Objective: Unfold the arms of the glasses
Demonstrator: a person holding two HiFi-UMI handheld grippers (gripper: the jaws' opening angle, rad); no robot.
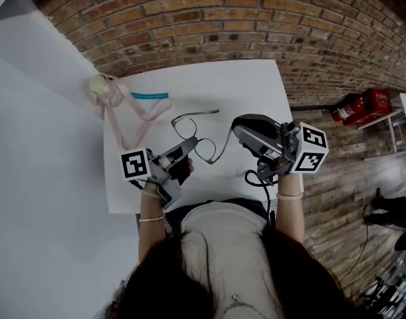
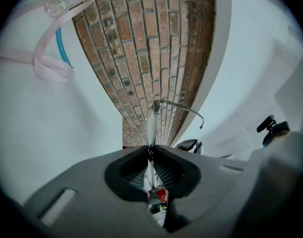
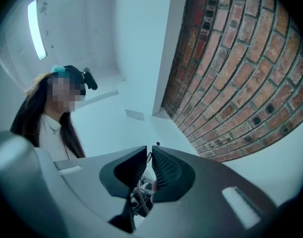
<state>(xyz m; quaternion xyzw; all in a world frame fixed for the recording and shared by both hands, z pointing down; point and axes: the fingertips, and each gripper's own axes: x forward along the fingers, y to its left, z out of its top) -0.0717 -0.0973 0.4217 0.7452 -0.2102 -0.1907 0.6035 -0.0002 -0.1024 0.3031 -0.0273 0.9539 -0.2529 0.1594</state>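
Table (image 1: 256,85) is plain smooth white, and the glasses (image 1: 184,127) hang over it, thin dark wire with clear lenses. Left gripper (image 1: 189,143) is clenched on a lens edge, with the frame running straight out past its fingertips. Right gripper (image 1: 237,131) sits nearer the slim curved arm (image 1: 226,141) and is pinching its end, I think, so the swing goes outward from there.

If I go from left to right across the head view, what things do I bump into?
First the small clear bottle → teal stick → glasses → right tool → red canister on the floor. The left tool overlaps the glasses, so I skipped it.
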